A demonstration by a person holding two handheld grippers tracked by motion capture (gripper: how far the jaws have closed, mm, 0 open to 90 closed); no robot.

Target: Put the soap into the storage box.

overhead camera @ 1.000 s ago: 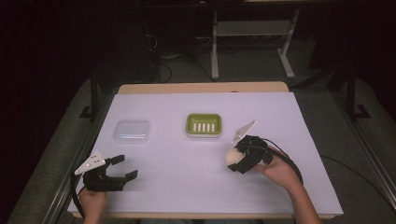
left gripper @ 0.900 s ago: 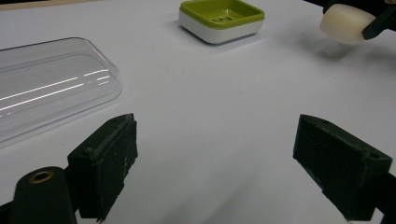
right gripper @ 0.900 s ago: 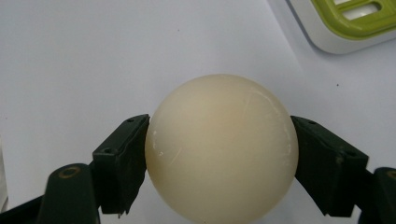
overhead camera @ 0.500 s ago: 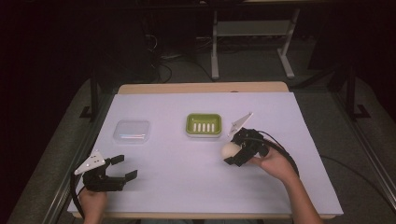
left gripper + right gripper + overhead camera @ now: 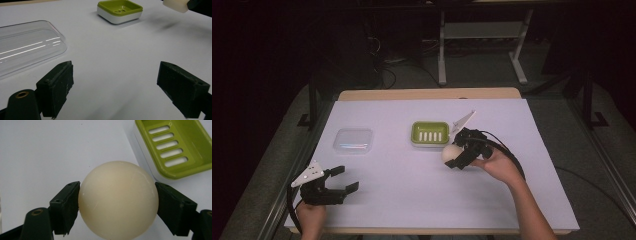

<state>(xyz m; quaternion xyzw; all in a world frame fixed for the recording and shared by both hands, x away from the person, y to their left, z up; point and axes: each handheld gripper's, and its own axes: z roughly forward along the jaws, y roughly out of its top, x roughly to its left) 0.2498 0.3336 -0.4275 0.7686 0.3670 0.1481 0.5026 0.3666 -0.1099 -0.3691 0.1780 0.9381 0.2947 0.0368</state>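
The right gripper (image 5: 455, 158) pinches a cream soap (image 5: 450, 152) between its jaws, just near and right of the green dish (image 5: 430, 133); in the right gripper view the soap's (image 5: 118, 199) lower edge is cut off and the dish (image 5: 175, 147) runs off the frame. The left gripper (image 5: 343, 180), jaws spread and holding nothing, rests at the near left, with the clear lid (image 5: 354, 140) beyond it, cropped in its own view (image 5: 27, 47).
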